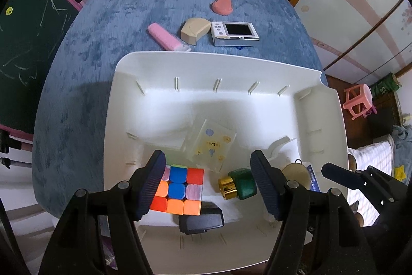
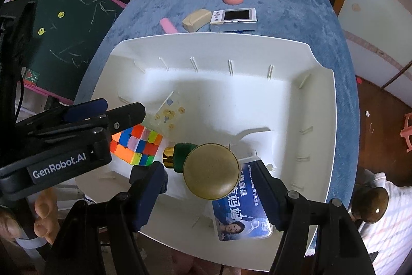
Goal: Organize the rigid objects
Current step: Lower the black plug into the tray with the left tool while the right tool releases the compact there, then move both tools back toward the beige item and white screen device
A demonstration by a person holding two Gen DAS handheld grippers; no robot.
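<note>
— While the blue desk [image 1: 103,25] carries the white bin [image 1: 257,68], where's everything?
— Cube [image 1: 177,190], green bottle [image 1: 242,183] and brass disc [image 2: 211,172] lie in the bin; camera [image 1: 234,33] sits outside. Both the left hand-held gripper [image 1: 209,187] and right hand-held gripper [image 2: 213,193] hang spread, holding nothing.

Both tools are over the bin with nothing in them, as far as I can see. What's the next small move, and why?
Probably send the left tool forward, past the white bin's far rim, toward the pink tube. Both tools are open and empty. The cube and green bottle already lie inside the bin, while the tube, beige block, camera and coral piece lie on the blue cloth.
</note>
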